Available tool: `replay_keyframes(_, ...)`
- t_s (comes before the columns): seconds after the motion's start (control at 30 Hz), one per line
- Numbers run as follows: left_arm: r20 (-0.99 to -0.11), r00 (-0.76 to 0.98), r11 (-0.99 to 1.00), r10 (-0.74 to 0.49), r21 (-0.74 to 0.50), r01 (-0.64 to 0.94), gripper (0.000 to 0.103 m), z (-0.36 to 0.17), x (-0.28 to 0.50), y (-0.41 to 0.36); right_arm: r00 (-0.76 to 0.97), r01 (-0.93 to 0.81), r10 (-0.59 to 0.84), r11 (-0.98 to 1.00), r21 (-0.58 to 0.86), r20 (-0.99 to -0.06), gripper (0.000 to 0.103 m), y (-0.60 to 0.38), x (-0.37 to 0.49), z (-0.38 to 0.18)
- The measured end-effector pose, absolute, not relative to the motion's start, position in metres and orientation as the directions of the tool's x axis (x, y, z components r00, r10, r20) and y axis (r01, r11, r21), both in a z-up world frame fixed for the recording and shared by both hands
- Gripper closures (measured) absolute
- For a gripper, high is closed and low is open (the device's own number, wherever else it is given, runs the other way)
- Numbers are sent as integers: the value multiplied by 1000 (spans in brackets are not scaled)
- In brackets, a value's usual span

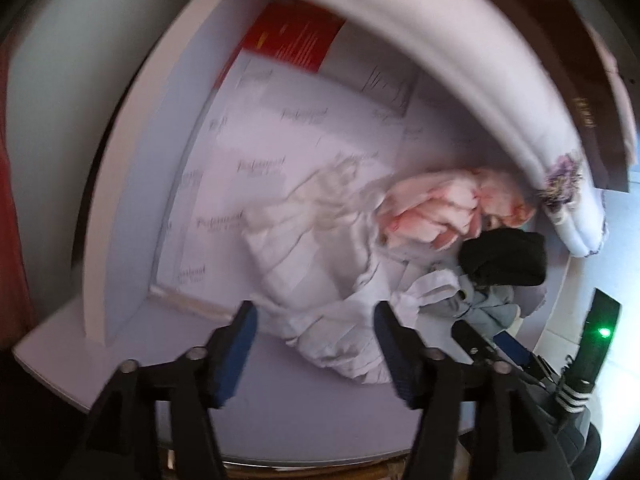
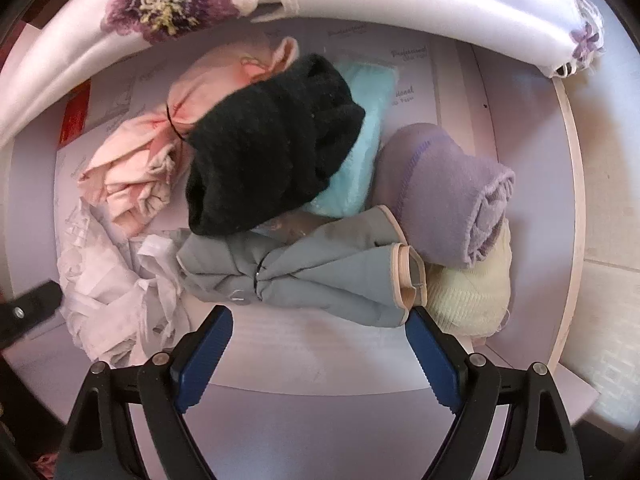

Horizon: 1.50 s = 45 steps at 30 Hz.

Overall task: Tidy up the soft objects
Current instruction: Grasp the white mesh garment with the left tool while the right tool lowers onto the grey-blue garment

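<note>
An open white drawer (image 2: 568,184) holds soft items. In the right wrist view I see a black knit bundle (image 2: 268,144), a pink tied cloth (image 2: 148,148), a turquoise cloth (image 2: 360,152), a purple roll (image 2: 448,196), a grey tied cloth (image 2: 312,272), a cream knit (image 2: 468,296) and a crumpled white cloth (image 2: 108,280). My right gripper (image 2: 318,328) is open, just in front of the grey cloth. My left gripper (image 1: 316,320) is open over the white cloth (image 1: 320,256); the pink cloth (image 1: 444,208) and black bundle (image 1: 504,256) lie beyond.
A white fabric with purple flowers (image 2: 168,4) hangs over the drawer's back edge; it also shows in the left wrist view (image 1: 560,184). Printed liner paper (image 1: 256,168) and a red sheet (image 1: 292,36) cover the drawer floor. Tiled floor (image 2: 612,304) lies right.
</note>
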State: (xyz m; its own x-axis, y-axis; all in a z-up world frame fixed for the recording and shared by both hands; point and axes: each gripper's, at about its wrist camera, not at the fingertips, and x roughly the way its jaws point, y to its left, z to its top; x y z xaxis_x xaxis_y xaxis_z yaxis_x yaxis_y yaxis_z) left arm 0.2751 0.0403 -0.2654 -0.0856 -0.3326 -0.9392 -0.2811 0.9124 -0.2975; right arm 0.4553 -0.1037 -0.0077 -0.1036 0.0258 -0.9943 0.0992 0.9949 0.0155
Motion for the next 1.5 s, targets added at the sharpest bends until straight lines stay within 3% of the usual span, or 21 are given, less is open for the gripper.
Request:
replay_keyframes(0.13,-927,-129,912,-353,-310,-267,26,-279,271,25,-104,106,25,994,14,-994,14,-106,459,-7)
replay_keyframes(0.37,-949,-142,946,-280,-247,-210,26,-314,271,-6,-113,100,11,995,0,-994,14,-104,453,-7)
replay_keyframes(0.4,-952,-137,950,-273,-244,-196,27,-317,272,-11,-114,101,9,995,-3,-993,14,-105,453,-7)
replay_keyframes(0.57,-965,-105,967,-240,-228,-115,53,-314,278,-19,-115,106,3,994,-9,-993,14,-106,449,-10)
replay_keyframes(0.7,-970,-33,967,-240,-236,-94,64,-303,277,-17,-95,127,23,992,11,-995,14,-112,451,-6)
replay_keyframes(1.03,-986,-14,985,-163,-162,-66,64,-304,268,-9,29,279,160,947,162,-987,22,-145,460,22)
replay_keyframes(1.27,-990,-36,990,-136,-135,-46,64,-305,269,-9,43,324,191,926,195,-981,40,-158,465,27)
replay_keyframes(1.43,-989,-35,989,-141,-139,-50,64,-310,276,-13,-2,270,187,946,180,-982,40,-146,463,19)
replay_keyframes(1.5,-990,-33,989,-139,-137,-45,64,-315,278,-13,-14,231,164,960,156,-986,34,-138,463,15)
